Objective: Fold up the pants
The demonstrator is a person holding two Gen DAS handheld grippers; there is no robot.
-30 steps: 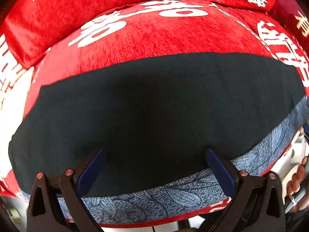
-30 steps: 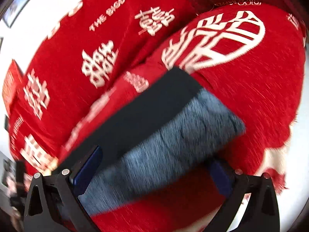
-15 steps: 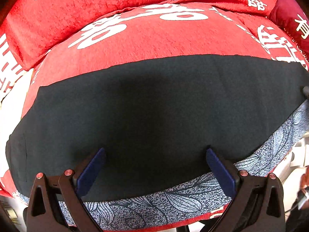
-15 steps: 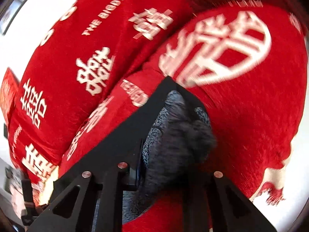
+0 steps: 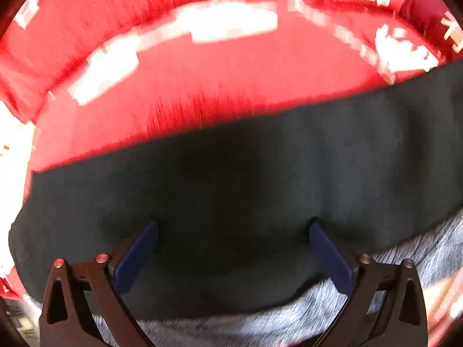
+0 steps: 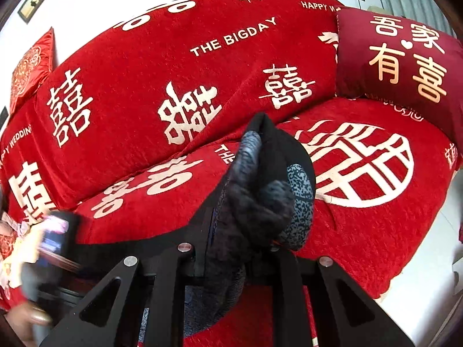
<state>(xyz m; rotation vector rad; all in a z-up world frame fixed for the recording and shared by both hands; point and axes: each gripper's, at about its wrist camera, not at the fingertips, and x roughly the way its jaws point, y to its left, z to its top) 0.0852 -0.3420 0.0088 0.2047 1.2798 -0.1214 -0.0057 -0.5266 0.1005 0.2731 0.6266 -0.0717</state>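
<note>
The pants are black with a blue-grey patterned band along the near edge. They lie spread across the red sofa seat. My left gripper hovers open above the black cloth, which its fingers do not pinch. In the right wrist view my right gripper is shut on a bunched end of the pants. That end is raised off the seat, and black and patterned folds stick up between the fingers.
The sofa's red cover carries white characters on seat and backrest. A dark red cushion leans at the right end. At lower left are the blurred other gripper and a person's hand. White floor shows on the right.
My right gripper closed on the pants' end and lifted it, rolling as it rose. My left gripper, still open, has slid sideways over the pants, and its view is blurred.
</note>
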